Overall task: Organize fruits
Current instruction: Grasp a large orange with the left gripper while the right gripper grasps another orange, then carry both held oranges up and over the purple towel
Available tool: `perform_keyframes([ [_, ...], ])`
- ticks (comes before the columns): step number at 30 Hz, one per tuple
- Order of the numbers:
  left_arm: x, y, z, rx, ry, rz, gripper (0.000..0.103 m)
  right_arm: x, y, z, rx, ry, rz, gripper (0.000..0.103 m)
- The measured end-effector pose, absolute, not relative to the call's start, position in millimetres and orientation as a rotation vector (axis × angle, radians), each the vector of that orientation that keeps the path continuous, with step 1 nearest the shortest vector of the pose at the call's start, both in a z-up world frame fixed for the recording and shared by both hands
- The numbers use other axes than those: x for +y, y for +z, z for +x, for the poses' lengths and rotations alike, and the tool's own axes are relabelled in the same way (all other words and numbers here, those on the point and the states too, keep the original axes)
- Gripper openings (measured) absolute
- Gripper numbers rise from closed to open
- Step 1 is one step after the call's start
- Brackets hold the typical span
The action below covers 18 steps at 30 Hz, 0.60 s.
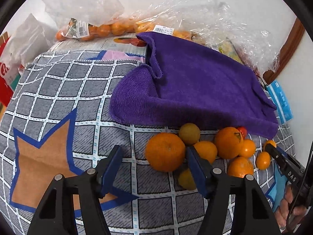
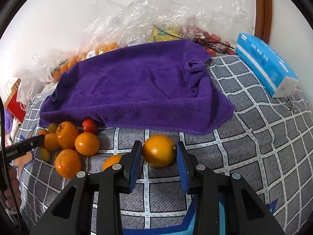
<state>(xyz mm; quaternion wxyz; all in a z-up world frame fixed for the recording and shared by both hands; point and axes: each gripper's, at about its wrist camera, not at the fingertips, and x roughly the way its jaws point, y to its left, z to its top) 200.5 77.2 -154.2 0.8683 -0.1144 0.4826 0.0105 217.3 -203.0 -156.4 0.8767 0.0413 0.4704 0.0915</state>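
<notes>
Both tongs point down at a grey checked cloth (image 2: pixel 254 137). Right gripper (image 2: pixel 158 153) has its blue pads clamped on a yellow-orange fruit (image 2: pixel 158 150), near the front edge of a purple towel (image 2: pixel 137 82). Left gripper (image 1: pixel 153 163) stands apart, empty, its right pad beside a large orange (image 1: pixel 165 151) in the fruit pile (image 1: pixel 225 148), which lies left of the held fruit, just below the towel's edge.

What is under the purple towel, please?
The purple towel drapes over something raised and boxy. Only a dark edge shows at one opening; what it is stays hidden. A small red fruit peeks out at the front hem.
</notes>
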Motion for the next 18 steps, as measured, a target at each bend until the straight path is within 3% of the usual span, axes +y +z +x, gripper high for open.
perform_keyframes([
  [2, 76, -156, 203, 1.016, 0.02, -0.233, 0.06, -201, -161, 219, 1.007, 0.19, 0.08, 0.035],
  [5, 68, -156, 203, 1.023, 0.011, -0.184, 0.04, -204, -158, 217, 0.984, 0.191, 0.099, 0.035],
  [18, 73, -132, 192, 1.013, 0.032, -0.183, 0.039, -205, -121, 198, 0.93, 0.203, 0.091, 0.035],
])
